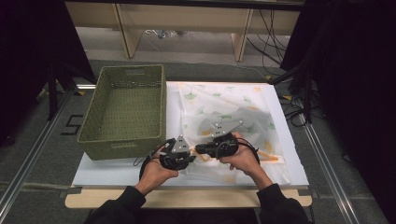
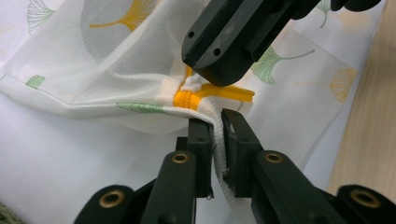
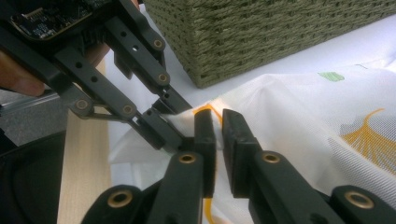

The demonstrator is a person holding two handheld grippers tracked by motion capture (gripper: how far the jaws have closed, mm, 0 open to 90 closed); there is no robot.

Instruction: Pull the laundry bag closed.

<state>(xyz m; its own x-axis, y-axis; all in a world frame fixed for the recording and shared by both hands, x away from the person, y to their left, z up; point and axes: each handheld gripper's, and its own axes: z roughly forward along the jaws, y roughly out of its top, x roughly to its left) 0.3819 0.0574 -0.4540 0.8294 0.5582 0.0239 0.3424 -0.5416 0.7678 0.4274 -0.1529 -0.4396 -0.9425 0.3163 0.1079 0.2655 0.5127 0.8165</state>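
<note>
Mesh laundry bag (image 1: 224, 121) lies flat on the white table (image 1: 93, 175) beside the wicker basket (image 1: 126, 109). Left gripper (image 2: 217, 123) clamps its hem; right gripper (image 3: 218, 122) closed, probably on the zipper pull (image 2: 192, 85). Unzipping barely started.

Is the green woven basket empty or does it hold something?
Empty. In the high view the basket shows only its bare woven floor and walls; the mesh laundry bag lies spread on the white sheet beside it.
</note>
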